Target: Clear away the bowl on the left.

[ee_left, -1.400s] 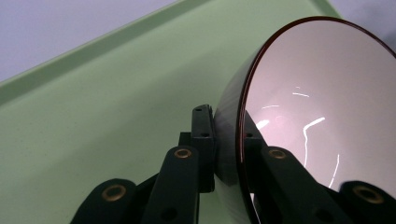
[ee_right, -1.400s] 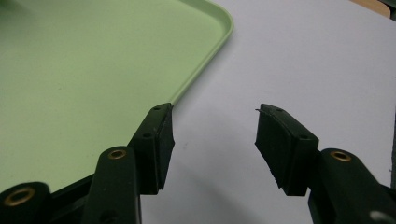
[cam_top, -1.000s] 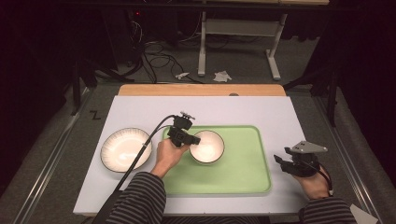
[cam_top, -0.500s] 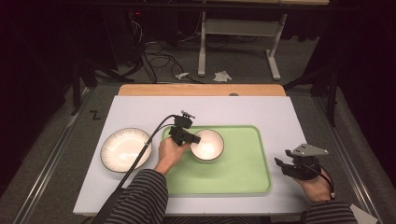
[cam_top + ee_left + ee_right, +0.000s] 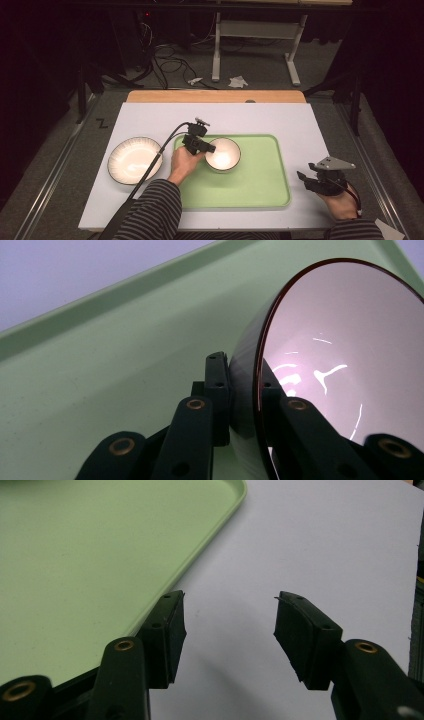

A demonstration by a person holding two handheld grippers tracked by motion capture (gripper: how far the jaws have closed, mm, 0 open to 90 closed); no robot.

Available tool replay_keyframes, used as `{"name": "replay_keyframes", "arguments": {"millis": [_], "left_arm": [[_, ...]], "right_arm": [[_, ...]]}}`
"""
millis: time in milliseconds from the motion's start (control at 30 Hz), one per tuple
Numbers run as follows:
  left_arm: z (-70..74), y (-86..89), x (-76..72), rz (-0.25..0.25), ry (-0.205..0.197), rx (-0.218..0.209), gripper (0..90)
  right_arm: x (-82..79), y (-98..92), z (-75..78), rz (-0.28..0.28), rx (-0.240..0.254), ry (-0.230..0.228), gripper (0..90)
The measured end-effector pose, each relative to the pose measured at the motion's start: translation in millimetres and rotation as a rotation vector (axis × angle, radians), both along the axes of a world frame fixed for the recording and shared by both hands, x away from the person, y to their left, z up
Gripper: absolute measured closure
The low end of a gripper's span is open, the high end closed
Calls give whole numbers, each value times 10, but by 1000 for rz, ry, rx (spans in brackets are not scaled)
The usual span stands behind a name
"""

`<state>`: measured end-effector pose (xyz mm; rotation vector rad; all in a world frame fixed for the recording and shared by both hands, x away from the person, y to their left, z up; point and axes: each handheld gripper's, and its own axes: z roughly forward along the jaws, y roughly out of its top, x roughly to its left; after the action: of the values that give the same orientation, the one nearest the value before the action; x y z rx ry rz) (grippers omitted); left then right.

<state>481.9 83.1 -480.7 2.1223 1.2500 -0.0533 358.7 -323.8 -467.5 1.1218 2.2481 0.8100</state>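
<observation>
A small white bowl (image 5: 223, 154) with a dark outside rests on the green tray (image 5: 260, 190). My left gripper (image 5: 206, 148) is shut on its left rim. In the left gripper view one pad sits outside the bowl (image 5: 345, 355) wall and the other inside, with my left gripper (image 5: 246, 390) pinching the dark rim over the tray (image 5: 100, 385). My right gripper (image 5: 304, 179) hovers off the tray's right edge, over the white table mat, open and holding nothing. In the right gripper view my right gripper (image 5: 229, 625) has its pads wide apart, beside the tray (image 5: 90, 560) corner.
A larger white plate (image 5: 135, 160) with a dark rim lies on the white mat (image 5: 280, 120) left of the tray. A wooden strip (image 5: 215, 96) runs along the far table edge. Cables and a desk frame stand on the floor beyond.
My right gripper has drifted slightly down and toward the near table edge. The left gripper and the bowl have stayed put.
</observation>
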Motion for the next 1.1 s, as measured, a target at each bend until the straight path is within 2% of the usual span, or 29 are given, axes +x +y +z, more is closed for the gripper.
{"name": "replay_keyframes", "arguments": {"millis": [333,633,1100], "left_arm": [[-34,4,27,23,7,-12,820],[-47,-22,4,20,-25,16,820],[-32,-22,-22,9,-63,22,812]], "right_arm": [[-6,1,-5,1,2,3,473],[4,-5,-12,2,6,15,471],[16,0,-11,10,10,15,471]]}}
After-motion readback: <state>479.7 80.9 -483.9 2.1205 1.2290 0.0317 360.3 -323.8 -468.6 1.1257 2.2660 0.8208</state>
